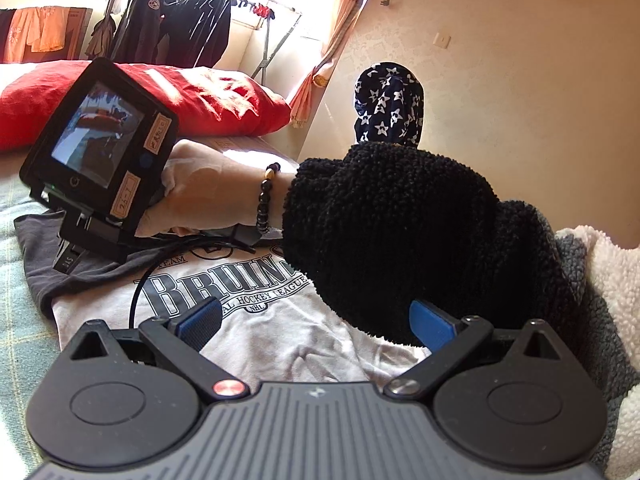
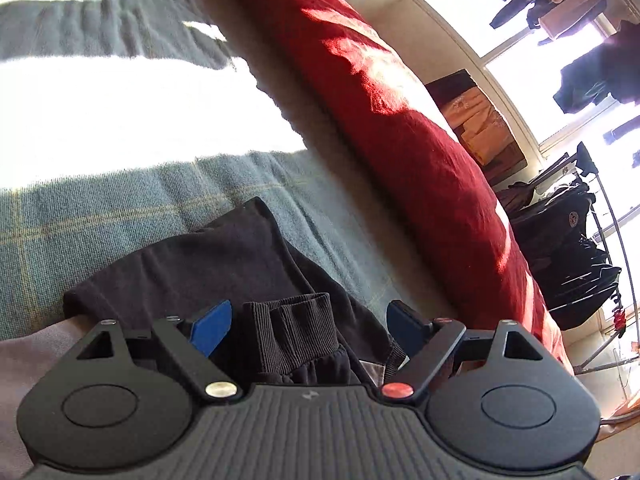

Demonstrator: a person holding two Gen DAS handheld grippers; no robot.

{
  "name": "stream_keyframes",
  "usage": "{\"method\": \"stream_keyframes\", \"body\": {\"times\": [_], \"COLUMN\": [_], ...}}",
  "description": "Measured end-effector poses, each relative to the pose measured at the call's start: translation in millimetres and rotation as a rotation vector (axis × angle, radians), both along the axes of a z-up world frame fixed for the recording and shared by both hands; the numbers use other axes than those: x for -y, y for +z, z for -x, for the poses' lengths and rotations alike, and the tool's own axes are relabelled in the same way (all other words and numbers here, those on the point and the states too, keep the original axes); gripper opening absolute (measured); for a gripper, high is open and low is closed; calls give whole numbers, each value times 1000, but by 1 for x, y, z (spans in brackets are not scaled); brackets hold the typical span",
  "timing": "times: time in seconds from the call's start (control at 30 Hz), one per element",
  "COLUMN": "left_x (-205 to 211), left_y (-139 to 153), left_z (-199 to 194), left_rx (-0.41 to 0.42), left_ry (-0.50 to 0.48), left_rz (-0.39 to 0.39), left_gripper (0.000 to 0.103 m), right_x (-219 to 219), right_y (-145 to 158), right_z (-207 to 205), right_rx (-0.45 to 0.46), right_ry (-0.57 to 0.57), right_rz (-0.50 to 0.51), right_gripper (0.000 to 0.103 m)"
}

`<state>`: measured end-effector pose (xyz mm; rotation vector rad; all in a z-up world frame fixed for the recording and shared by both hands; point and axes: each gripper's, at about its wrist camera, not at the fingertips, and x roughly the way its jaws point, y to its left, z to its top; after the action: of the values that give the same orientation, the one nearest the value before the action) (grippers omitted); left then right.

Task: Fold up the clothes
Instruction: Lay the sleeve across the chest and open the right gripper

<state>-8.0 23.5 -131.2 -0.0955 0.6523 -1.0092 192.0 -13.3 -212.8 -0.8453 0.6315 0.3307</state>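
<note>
A: Left view first. What have the left tongs (image 1: 316,326) got?

B: Nothing. Blue pads (image 1: 200,322) spread wide, released. The shirt (image 1: 256,320) lies flat on the bed (image 1: 16,300) right below and ahead of them, white body with a hockey print, grey sleeve (image 1: 44,264) off to the front left.

A: What's in front?

B: The person's right hand (image 1: 192,196), just beyond the left pad, bead bracelet (image 1: 266,196) on the wrist, fuzzy black cuff (image 1: 384,236) reaching across over the right pad. It holds the other tool, its screen (image 1: 98,136) facing back this way, low over the grey sleeve. A cable (image 1: 138,296) loops down onto the print.

A: Background?

B: Red pillow (image 1: 180,96) far ahead left, drying rack (image 1: 192,32) with dark clothes behind it, a star-print cloth (image 1: 388,104) ahead right by the wall.

A: Right view?

B: Right tongs (image 2: 308,328) open wide too, released. A dark ribbed cuff (image 2: 292,336) sits between the pads, closer to the left one; whether it touches that pad, can't tell. Right pad (image 2: 404,326) clear of it.

A: Rest of the garment?

B: Dark sleeve (image 2: 192,268) runs ahead and left of the tongs over the plaid bed (image 2: 120,208). Pale shirt body (image 2: 24,364) at the near left edge. Red pillow (image 2: 400,128) ahead right, rack (image 2: 572,248) far right.
</note>
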Motion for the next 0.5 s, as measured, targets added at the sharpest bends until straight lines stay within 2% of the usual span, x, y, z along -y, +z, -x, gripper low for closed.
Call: {"method": "stream_keyframes", "body": {"times": [0.17, 0.23, 0.33, 0.37, 0.4, 0.43, 0.47, 0.5], "left_x": [-14, -19, -27, -30, -33, -36, -38, -40], "left_y": [4, 4, 3, 4, 5, 5, 7, 8], "left_z": [0, -2, -5, -6, -7, -7, -7, -6], "left_rx": [5, 2, -9, -12, -14, -14, -13, -11], "left_ry": [11, 26, 58, 68, 78, 83, 81, 79], "left_rz": [51, 63, 73, 78, 85, 96, 110, 124], "left_gripper": [99, 99, 99, 99, 99, 99, 99, 99], "right_x": [52, 80, 108, 114, 119, 120, 119, 114], "right_y": [39, 48, 48, 45, 40, 34, 30, 24], "right_z": [-23, -29, -36, -37, -39, -41, -40, -39], "right_rx": [-213, -268, -310, -322, -337, -348, -347, -350], "right_ry": [-121, -182, -245, -262, -276, -281, -275, -250], "right_rz": [-458, -633, -757, -780, -790, -784, -773, -748], "right_gripper": [88, 88, 87, 79, 66, 60, 47, 38]}}
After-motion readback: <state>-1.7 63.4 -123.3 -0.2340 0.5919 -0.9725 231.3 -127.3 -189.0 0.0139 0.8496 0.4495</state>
